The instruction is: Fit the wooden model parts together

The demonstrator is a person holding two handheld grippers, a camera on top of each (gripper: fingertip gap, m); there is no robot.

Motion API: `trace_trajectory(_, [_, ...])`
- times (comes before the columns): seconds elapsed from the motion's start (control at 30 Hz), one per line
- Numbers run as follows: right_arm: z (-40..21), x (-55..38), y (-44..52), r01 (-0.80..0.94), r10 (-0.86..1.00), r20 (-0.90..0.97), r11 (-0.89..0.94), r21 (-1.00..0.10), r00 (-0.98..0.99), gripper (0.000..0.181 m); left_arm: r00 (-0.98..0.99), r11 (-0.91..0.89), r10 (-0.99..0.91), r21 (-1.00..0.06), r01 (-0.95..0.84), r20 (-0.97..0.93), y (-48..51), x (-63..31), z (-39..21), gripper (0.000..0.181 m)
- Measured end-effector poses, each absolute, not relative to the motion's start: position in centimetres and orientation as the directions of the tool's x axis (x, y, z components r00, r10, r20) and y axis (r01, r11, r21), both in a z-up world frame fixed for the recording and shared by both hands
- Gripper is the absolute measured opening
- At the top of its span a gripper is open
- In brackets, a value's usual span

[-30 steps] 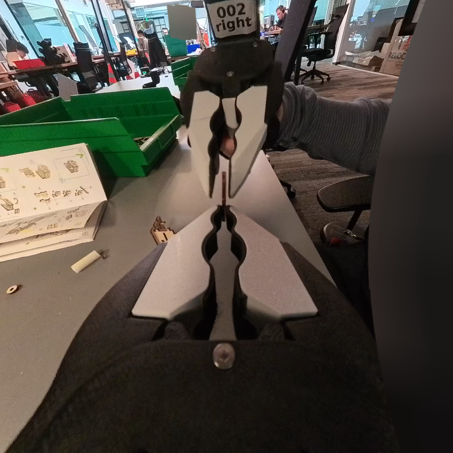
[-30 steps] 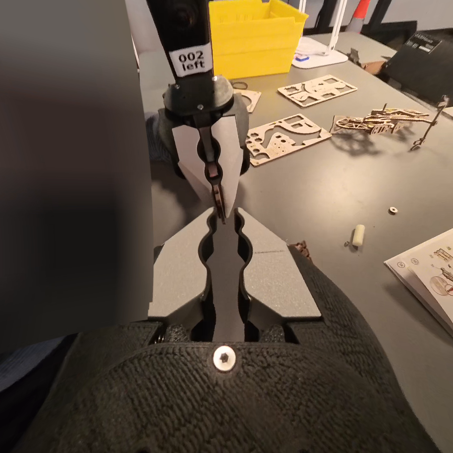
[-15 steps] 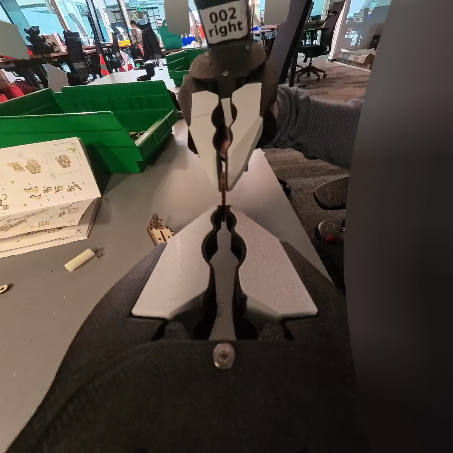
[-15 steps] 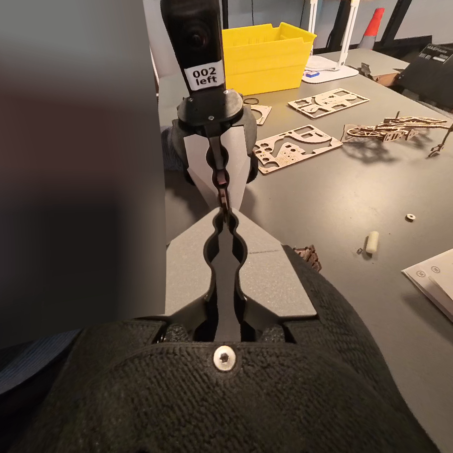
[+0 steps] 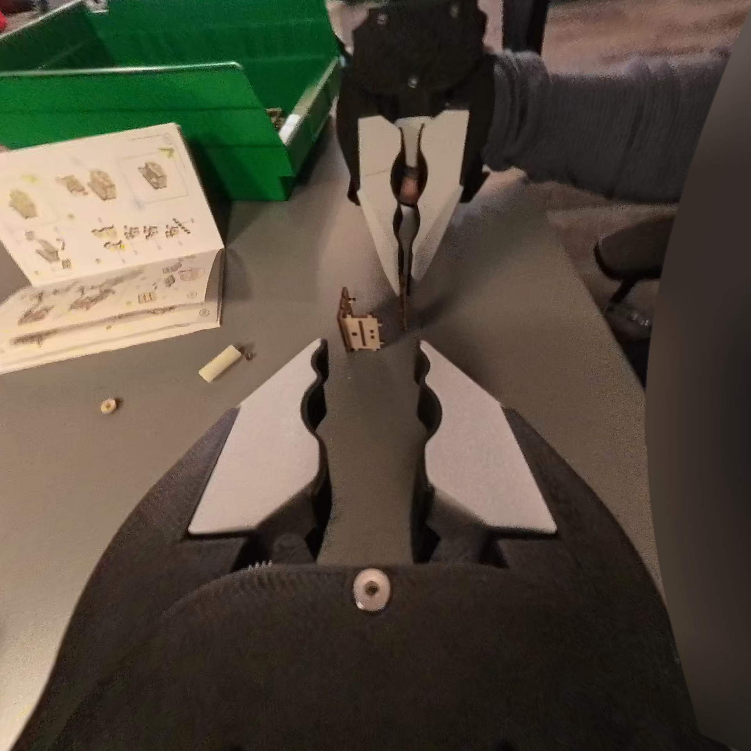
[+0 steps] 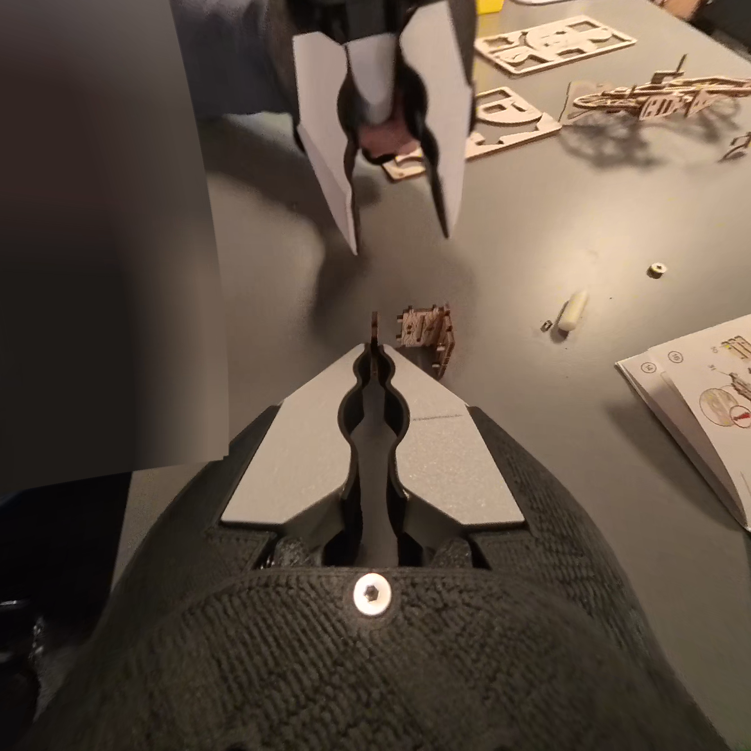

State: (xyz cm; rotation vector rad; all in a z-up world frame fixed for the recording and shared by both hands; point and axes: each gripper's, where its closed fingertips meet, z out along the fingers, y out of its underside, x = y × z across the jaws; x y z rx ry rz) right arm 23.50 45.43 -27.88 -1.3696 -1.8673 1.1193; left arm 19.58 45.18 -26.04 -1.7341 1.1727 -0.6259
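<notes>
The thin wooden piece [image 6: 374, 325] is pinched at the very tips of the right gripper [image 6: 373, 352], which is squeezed tight on it. The piece stands on its edge, and its long side points straight ahead, toward 12 o'clock in the right wrist view. Just beside it, at about 2 o'clock from those tips, the small wooden block of joined parts [image 6: 427, 338] sits on the grey table [image 6: 528, 227]. The two are close but not touching. So the thin piece has only a short way to go, over to the right, to meet the block. In the left wrist view the same block [image 5: 361, 332] lies at about 11 o'clock, just ahead of the left gripper [image 5: 372, 349]. That gripper's fingers are wide apart and hold nothing. I think it is the nearer one to hold the block still. Farther out lie a little white peg [image 6: 572, 309], a tiny ring [image 6: 656, 270], the paper booklet [image 5: 101, 227] and a green bin [image 5: 170, 101].
</notes>
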Motion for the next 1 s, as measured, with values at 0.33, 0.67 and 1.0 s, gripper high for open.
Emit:
trace_trajectory(0.33, [-27.3, 23.7, 45.8, 0.429, 0.92, -0.031, 0.152, -0.89, -0.39, 0.001, 0.105, -0.06, -0.994, -0.788, -0.613, -0.006, 46.8, 21.3, -28.6, 0.069])
trace_trajectory(0.67, [-28.7, 23.1, 45.5, 0.478, 0.88, -0.026, 0.232, -0.847, -0.474, 0.001, 0.16, -0.103, -0.987, -0.786, -0.609, 0.005, 47.0, 20.3, -29.3, 0.046])
trace_trajectory(1.0, [-28.7, 22.8, 46.0, 0.483, 0.895, -0.016, 0.225, -0.846, -0.446, 0.001, 0.088, 0.156, -0.969, -0.849, -0.505, -0.23, 48.0, 20.5, -26.8, 0.044])
